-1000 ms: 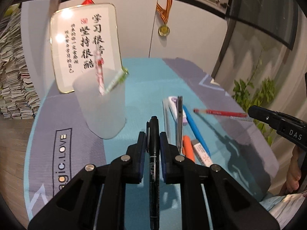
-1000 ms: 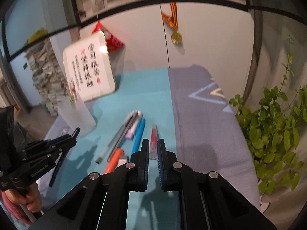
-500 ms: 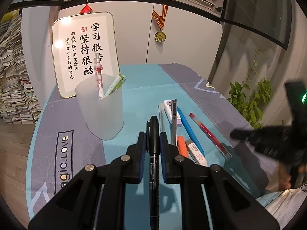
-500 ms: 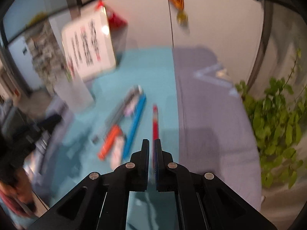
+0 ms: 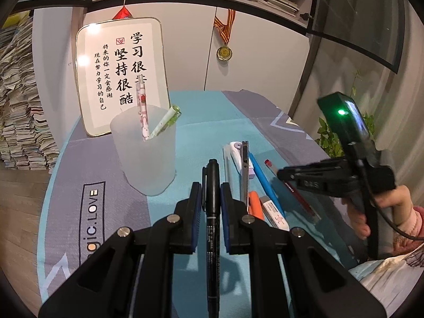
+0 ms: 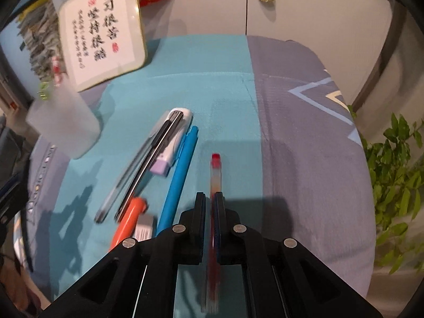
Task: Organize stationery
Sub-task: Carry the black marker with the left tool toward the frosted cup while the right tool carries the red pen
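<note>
My left gripper (image 5: 212, 188) is shut on a black marker (image 5: 212, 212) and holds it above the mat, just right of a frosted cup (image 5: 144, 148) that holds two pens. My right gripper (image 6: 210, 201) hovers over a red pen (image 6: 215, 169) lying on the teal mat; its jaws are nearly closed around the pen's shaft, contact blurred. The right gripper also shows in the left wrist view (image 5: 281, 173), above the red pen (image 5: 288, 185). A blue pen (image 6: 180, 169), a utility knife (image 6: 156, 153), an orange pen (image 6: 129, 220) and an eraser (image 6: 144, 229) lie to its left.
A framed calligraphy board (image 5: 120, 75) leans on the wall behind the cup. Stacked papers (image 5: 16, 106) stand at the left. A green plant (image 6: 397, 175) is off the table's right edge. The mat's grey part (image 6: 312, 159) lies right of the pens.
My right gripper has dropped down onto the red pen and closed in on it. My left gripper has pulled back slightly from the cup, still holding the black marker.
</note>
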